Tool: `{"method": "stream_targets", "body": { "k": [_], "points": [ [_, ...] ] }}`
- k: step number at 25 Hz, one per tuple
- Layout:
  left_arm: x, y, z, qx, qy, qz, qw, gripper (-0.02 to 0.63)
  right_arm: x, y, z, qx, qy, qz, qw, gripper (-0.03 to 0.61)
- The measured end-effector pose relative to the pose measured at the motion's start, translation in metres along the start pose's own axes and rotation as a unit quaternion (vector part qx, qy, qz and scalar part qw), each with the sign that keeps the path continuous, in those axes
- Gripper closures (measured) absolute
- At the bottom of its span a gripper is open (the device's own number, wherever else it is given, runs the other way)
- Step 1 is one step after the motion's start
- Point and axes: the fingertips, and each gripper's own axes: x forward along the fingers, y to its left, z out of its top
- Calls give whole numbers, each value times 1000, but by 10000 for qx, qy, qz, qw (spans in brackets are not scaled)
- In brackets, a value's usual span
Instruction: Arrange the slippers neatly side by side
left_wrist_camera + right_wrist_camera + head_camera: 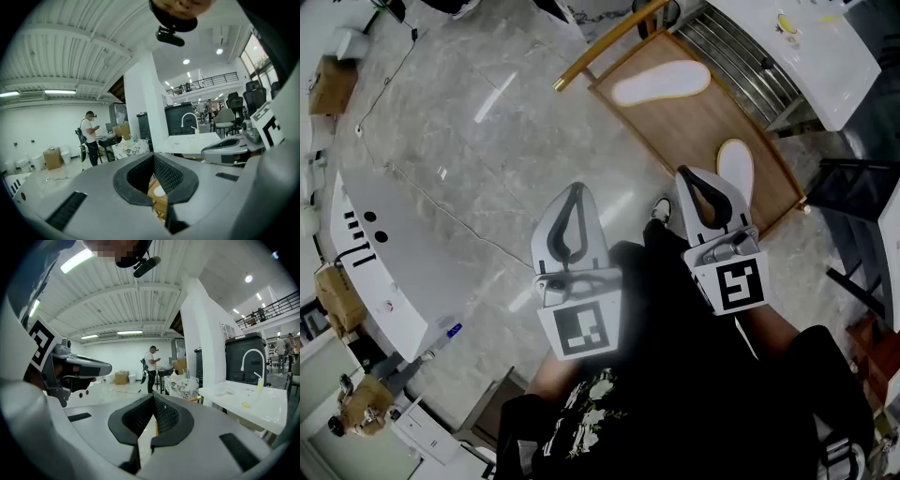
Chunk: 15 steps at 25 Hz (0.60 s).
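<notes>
— Where are the slippers?

— Both lie on the wooden board point(694, 127) set on the grey floor point(487, 141). The far slipper point(660, 82) lies crosswise near the board's far end. The near slipper point(735, 167) sits by the board's right edge, turned another way, and its lower part is hidden behind the right gripper point(682, 173). The two are well apart, not side by side.

— And the tools?

— The left gripper point(575, 187) hangs over bare floor, left of the board. Its jaws are pressed together at the tips with nothing between them. The right gripper is the same — closed and empty — and its tip appears just beside the near slipper.

— Does either one touch a slipper?

— No, both are held close to the person's body, clear of the board.
</notes>
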Motion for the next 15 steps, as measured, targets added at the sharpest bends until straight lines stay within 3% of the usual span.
{"method": "stream_targets", "body": {
  "k": [7, 15],
  "points": [
    [18, -14, 17, 115, -98, -472, 9988, 612, -10, -28, 6, 214, -242, -616, 9976, 580],
    [62, -54, 32, 425, -307, -1496, 9874, 612, -54, -85, -11, 426, -85, -1965, 9796, 580]
  ]
}}
